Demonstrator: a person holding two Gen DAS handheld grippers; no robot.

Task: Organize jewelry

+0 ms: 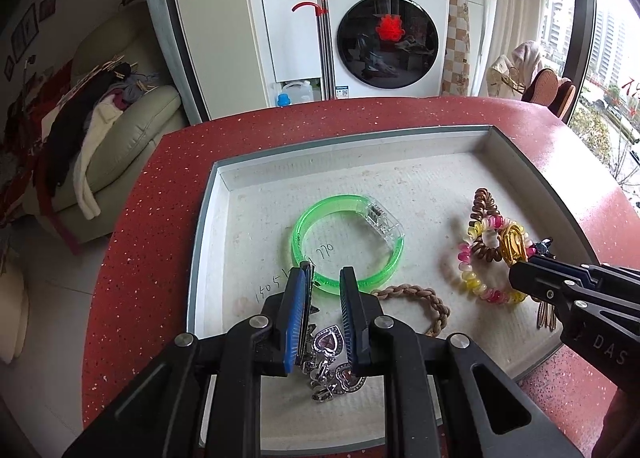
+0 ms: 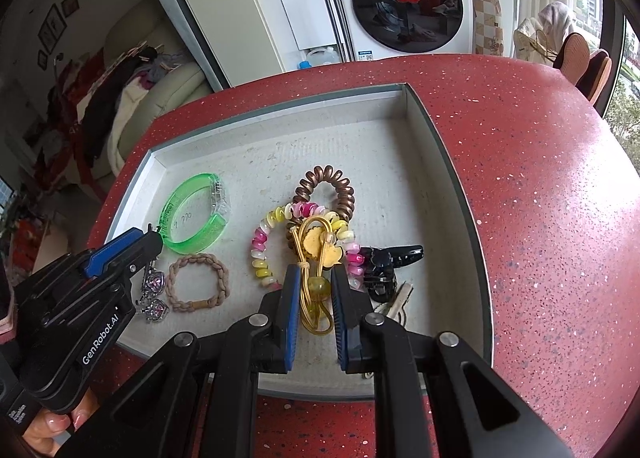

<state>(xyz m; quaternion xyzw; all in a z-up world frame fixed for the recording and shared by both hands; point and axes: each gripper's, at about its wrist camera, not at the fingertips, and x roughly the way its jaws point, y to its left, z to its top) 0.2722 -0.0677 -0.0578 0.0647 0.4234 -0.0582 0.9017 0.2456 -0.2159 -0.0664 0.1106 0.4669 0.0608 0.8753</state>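
1. The jewelry is all lying in a shallow tray (image 2: 448,161) on the red counter (image 2: 540,177).
2. The left claw (image 1: 326,290) is being held apart over the silver heart chain (image 1: 332,362), near the green bangle (image 1: 348,242).
3. The right claw (image 2: 316,298) is being held apart around the yellow tie (image 2: 316,258).
4. Nothing is looking sorted yet; the piled hair ties are being left to do.

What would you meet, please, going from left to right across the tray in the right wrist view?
Left tool → green bangle → braided tan hair tie → pink-and-yellow bead bracelet → right tool → black hair claw.
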